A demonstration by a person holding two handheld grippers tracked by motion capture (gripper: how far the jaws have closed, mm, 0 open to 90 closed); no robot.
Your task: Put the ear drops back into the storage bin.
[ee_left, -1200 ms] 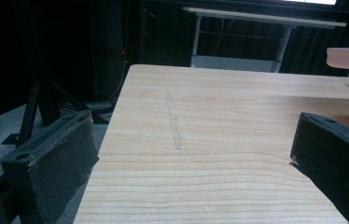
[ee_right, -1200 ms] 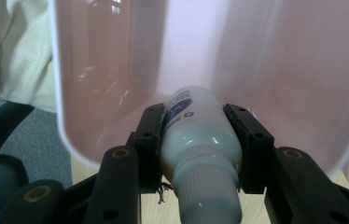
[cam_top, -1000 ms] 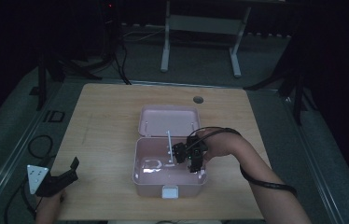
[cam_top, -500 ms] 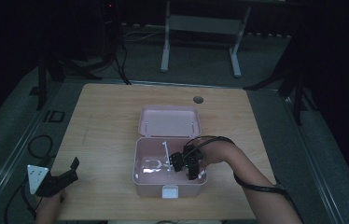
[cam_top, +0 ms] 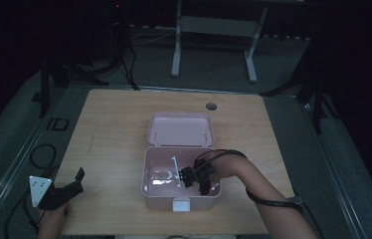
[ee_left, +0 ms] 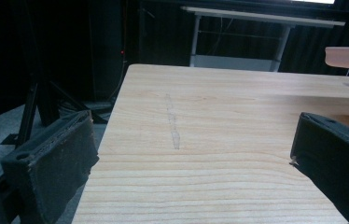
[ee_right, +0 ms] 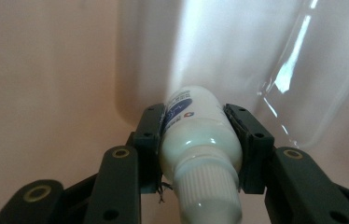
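The right gripper (ee_right: pixel 199 154) pinches a white bottle (ee_right: pixel 196 140) inside the pink box (cam_top: pixel 149 191); releasing early could tip it against the wall.

Right gripper (ee_right: pixel 199 140) clamped and lowered, left gripper (ee_left: pixel 191 154) wide apart, resting

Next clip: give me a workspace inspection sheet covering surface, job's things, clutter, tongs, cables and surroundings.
Surface: wooden table, bare, faint mark in the left gripper view, round hole near the far edge.
Job's things: pink box open, lid laid back; small white bottle with a ribbed cap.
Clutter: a clear plastic item inside the box.
Tongs: right tongs shut on the bottle, down inside the box; left tongs open, empty, at the table's near left corner.
Cables: black cable on the right tongs; loops on the floor at left.
Surroundings: dark room, grey floor, metal stand behind.
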